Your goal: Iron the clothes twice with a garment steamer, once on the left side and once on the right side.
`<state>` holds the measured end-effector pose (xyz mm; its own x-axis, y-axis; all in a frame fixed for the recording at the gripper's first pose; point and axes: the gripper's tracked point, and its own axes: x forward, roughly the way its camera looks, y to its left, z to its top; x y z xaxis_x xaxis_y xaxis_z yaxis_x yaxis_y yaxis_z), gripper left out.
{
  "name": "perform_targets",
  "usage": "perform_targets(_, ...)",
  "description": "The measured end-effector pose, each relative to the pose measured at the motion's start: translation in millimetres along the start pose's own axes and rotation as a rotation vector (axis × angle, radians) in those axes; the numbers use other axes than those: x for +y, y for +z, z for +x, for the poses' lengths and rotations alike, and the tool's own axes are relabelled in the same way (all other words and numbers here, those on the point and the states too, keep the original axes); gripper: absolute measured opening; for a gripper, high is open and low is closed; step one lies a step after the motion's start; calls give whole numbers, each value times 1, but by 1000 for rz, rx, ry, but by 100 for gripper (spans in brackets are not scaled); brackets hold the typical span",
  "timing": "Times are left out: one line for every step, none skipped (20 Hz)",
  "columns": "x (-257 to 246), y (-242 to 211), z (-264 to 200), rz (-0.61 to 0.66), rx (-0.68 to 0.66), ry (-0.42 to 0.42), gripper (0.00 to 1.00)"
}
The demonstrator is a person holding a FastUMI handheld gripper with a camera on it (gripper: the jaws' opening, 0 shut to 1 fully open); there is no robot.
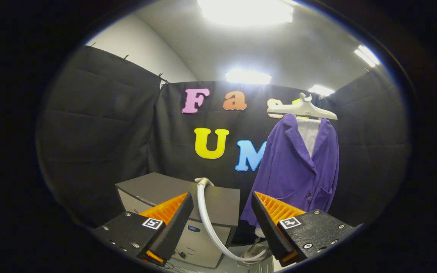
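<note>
Purple jacket [298, 167], soft matte cloth with lapels, buttons and a patch pocket, hanging on a pale moulded hanger [302, 110] against the black booth wall [101, 125], beyond the right finger. White lining at the collar. Open wall to its left. Pale steamer hose [209, 223], smooth and curved, rising to a nozzle end on the grey boxy cabinet [188, 201], just ahead between the fingers. Hand-held gripper [222, 222] spread wide, gripping nothing, well short of the jacket.
</note>
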<state>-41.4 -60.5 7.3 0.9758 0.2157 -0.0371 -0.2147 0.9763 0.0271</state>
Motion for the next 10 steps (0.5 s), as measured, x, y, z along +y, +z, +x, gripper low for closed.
perform_targets(-4, 1, -6, 4, -5, 11, 95)
perform_targets(-6, 3, -11, 10, -13, 24, 95)
perform_targets(-10, 1, -15, 15, -8, 34, 95)
perform_targets(-14, 0, -18, 16, 0, 32, 95)
perform_targets(-20, -1, -20, 20, 8, 25, 95)
perform_targets(-21, 0, -20, 29, 9, 27, 95)
perform_targets(-16, 1, -18, 37, 7, 43, 95)
perform_targets(-12, -1, -12, 41, 12, 62, 95)
perform_targets(-11, -6, -4, 40, 23, 77, 95)
perform_targets(-13, -10, 5, 32, 37, 78, 95)
